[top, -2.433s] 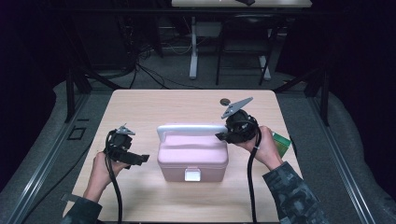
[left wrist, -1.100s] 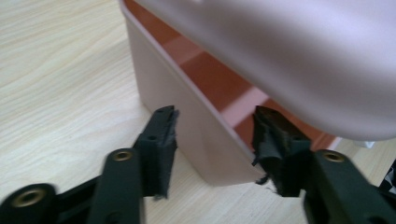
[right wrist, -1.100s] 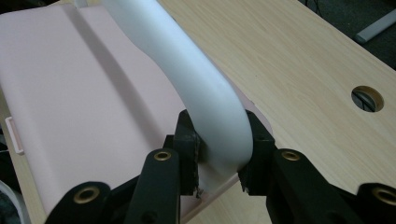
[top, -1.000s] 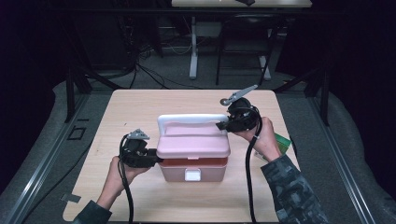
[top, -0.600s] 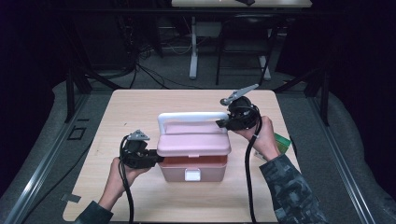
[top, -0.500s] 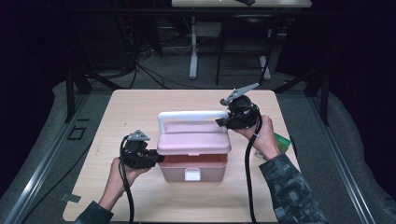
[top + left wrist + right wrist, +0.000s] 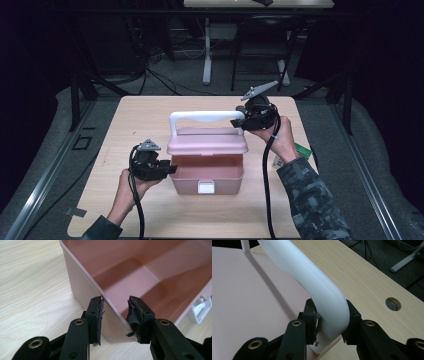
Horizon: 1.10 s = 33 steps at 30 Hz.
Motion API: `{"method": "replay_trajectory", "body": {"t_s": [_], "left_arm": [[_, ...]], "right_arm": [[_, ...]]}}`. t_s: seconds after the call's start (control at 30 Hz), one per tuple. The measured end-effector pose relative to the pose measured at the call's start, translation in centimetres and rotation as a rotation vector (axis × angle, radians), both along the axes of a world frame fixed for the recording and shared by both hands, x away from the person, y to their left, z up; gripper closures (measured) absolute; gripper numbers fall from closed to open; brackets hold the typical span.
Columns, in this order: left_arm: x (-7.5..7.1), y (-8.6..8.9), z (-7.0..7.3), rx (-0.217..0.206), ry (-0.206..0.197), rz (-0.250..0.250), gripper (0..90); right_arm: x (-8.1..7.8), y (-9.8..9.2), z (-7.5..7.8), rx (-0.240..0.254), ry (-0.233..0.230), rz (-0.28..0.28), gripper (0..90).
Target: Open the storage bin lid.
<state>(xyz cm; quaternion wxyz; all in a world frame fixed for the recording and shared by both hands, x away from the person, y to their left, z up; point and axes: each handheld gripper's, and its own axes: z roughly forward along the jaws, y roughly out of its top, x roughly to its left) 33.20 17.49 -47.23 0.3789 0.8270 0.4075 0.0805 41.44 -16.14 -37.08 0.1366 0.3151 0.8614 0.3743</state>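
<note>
A pink box [image 7: 207,172] stands in the middle of the table, its white latch [image 7: 205,187] facing me. Its pink lid [image 7: 207,142] is raised above the box, and the inside looks bare [image 7: 137,277]. My right gripper [image 7: 239,122] is shut on the right bend of the white handle [image 7: 205,116] and holds the lid up; the handle [image 7: 312,277] sits between the pads of that gripper [image 7: 329,317]. My left gripper [image 7: 170,169] is at the box's left end. That gripper [image 7: 115,315] straddles the wall at a corner, one pad outside and one inside, pressing on it.
The wooden table [image 7: 150,115] has free room left of and in front of the box. A green item [image 7: 301,149] lies near the right edge behind my right hand. A round cable hole [image 7: 393,304] is in the tabletop beyond the handle. Cables trail from both grippers.
The lid was down and my left gripper stood apart at the left. Now the lid is lifted by its handle and the left gripper has come to the box's left wall.
</note>
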Motion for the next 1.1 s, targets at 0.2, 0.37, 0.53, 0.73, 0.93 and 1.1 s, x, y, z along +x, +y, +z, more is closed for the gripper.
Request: {"method": "replay_trajectory", "body": {"t_s": [0.2,0.37,0.53,0.73,0.93,1.1], "left_arm": [[0.0,0.0,0.0,-0.001,-0.001,0.001,63.6],[0.0,0.0,0.0,0.003,-0.004,-0.001,63.7],[0.0,0.0,0.0,0.003,-0.005,0.001,63.7],[0.0,0.0,0.0,0.006,-0.009,0.001,63.9],[-0.1,0.0,0.0,0.006,-0.01,0.003,63.9],[0.0,0.0,0.0,0.008,-0.013,0.0,63.9]], "right_arm": [[0.3,-0.1,0.1,0.01,-0.009,-0.005,68.8],[0.8,-0.1,0.2,0.019,-0.01,-0.01,68.3],[1.3,-0.1,0.4,0.02,-0.009,-0.017,67.5],[1.9,-0.1,0.5,0.027,-0.015,-0.026,67.0],[2.3,-0.1,0.5,0.036,-0.023,-0.038,66.6],[2.8,-0.1,0.5,0.039,-0.025,-0.046,66.2]]}}
